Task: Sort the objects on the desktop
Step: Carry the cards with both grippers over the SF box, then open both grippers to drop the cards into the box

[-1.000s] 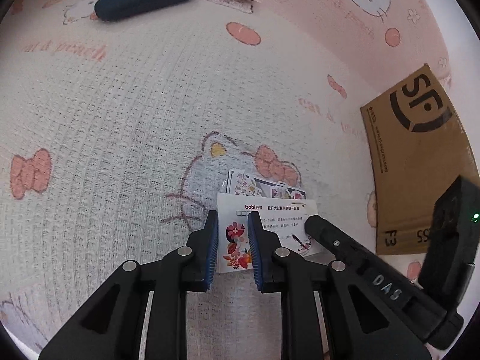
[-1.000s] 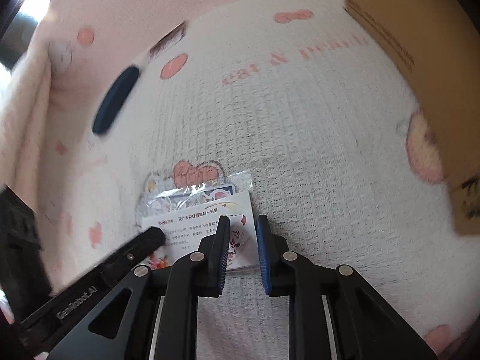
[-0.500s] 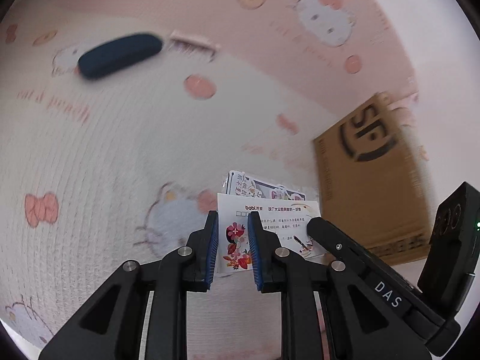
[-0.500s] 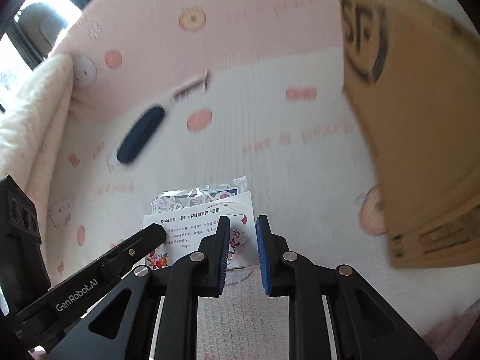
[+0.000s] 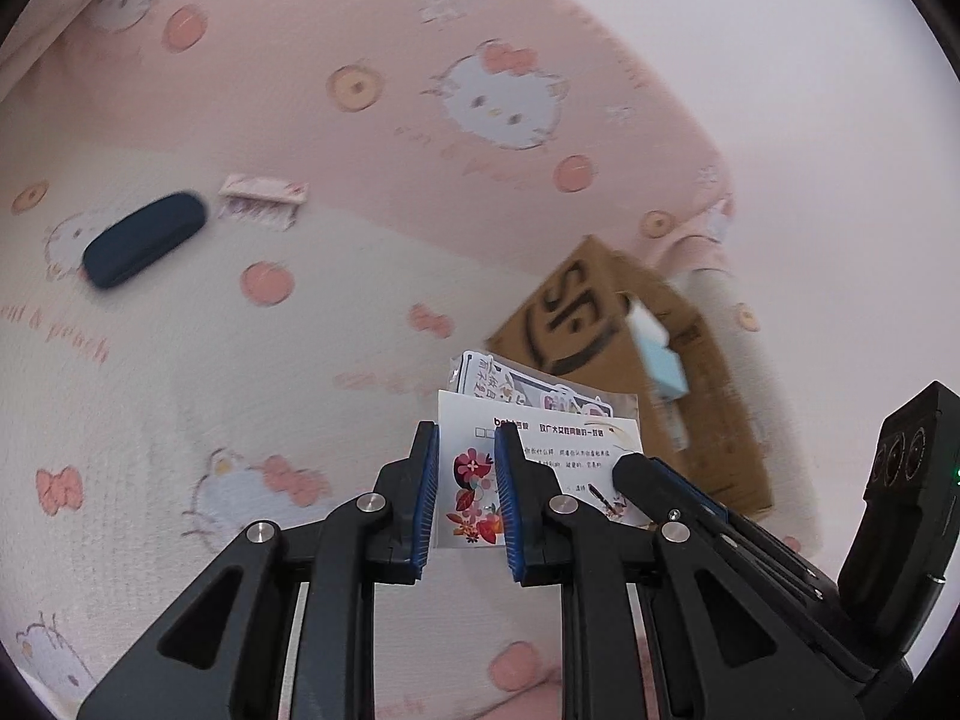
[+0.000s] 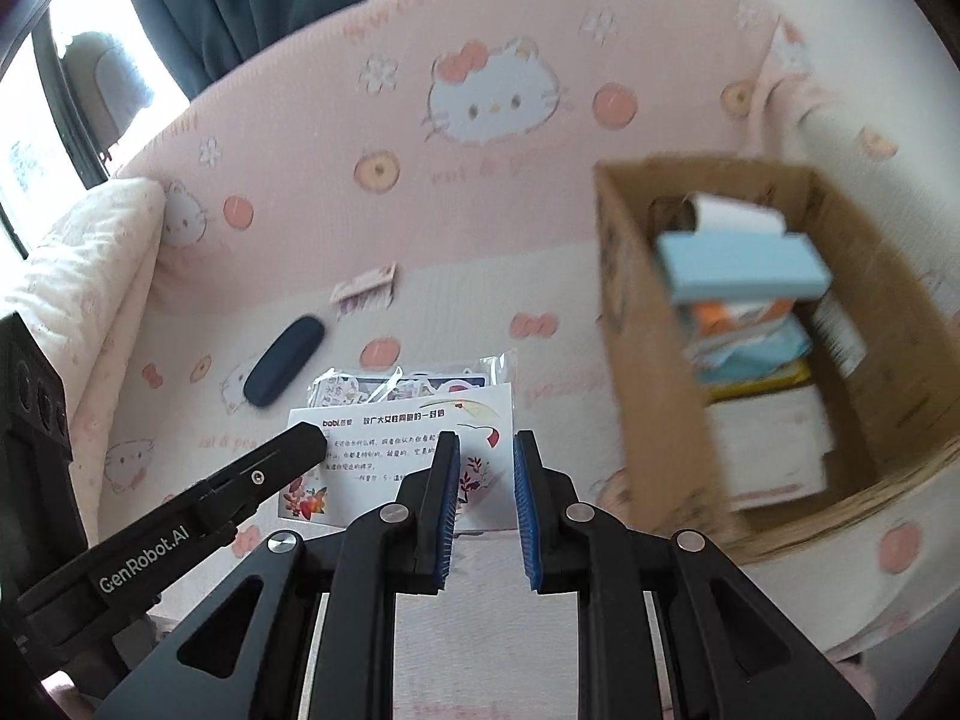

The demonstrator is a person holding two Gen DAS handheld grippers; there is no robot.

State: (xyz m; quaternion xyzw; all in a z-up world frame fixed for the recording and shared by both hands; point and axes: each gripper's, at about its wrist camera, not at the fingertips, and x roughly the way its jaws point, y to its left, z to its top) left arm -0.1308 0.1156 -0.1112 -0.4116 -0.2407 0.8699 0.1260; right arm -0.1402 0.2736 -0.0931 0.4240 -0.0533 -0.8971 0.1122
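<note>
Both grippers, left gripper (image 5: 465, 492) and right gripper (image 6: 485, 501), clamp one sticker packet (image 6: 414, 420), held above bedspread (image 5: 210, 360). One cardboard box (image 6: 654, 360) just right. One dark case (image 5: 143, 238), one comb (image 5: 263, 201) farther back.

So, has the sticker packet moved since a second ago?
Yes. The sticker packet has lifted away from the kitty print it lay over and shifted right, toward the cardboard box.

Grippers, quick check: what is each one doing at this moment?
Left gripper: shut on the card packet, at its left end.
Right gripper: shut on the same card packet's right end.
</note>
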